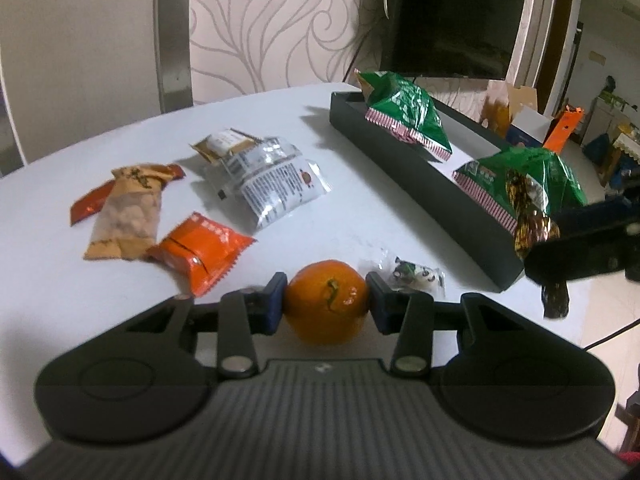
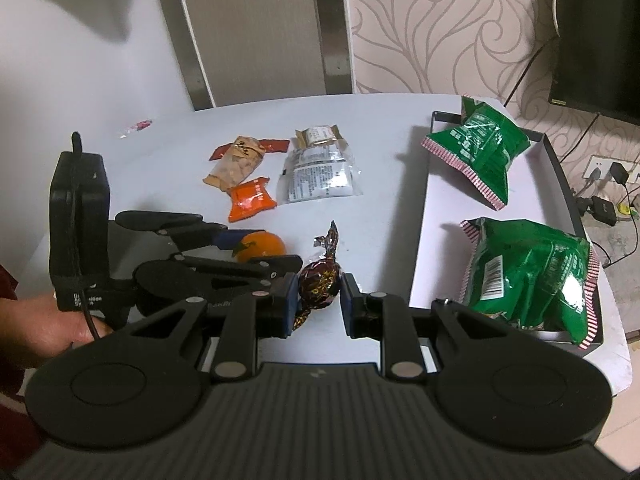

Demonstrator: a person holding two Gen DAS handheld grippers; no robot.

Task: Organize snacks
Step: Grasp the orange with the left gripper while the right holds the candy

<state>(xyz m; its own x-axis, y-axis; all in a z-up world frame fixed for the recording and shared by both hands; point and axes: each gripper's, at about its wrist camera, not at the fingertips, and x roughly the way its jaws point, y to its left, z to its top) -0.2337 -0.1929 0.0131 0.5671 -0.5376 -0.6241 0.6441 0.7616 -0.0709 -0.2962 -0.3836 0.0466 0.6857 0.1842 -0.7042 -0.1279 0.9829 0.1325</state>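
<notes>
Left gripper (image 1: 326, 300) pinches the orange (image 1: 326, 302) on the table (image 1: 60, 272); right gripper (image 2: 319, 300) holds a candy (image 2: 320, 284). Grasp step; next, carry both right into the tray (image 2: 424, 240).

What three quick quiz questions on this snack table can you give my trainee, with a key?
1. True or false: two green bags already lie in the black tray.
2. What sits between the left tool's pads?
3. The right tool holds: A) orange packet, B) foil-wrapped candy, C) silver pouch.

Key: 1 true. 2 the orange fruit. 3 B.
</notes>
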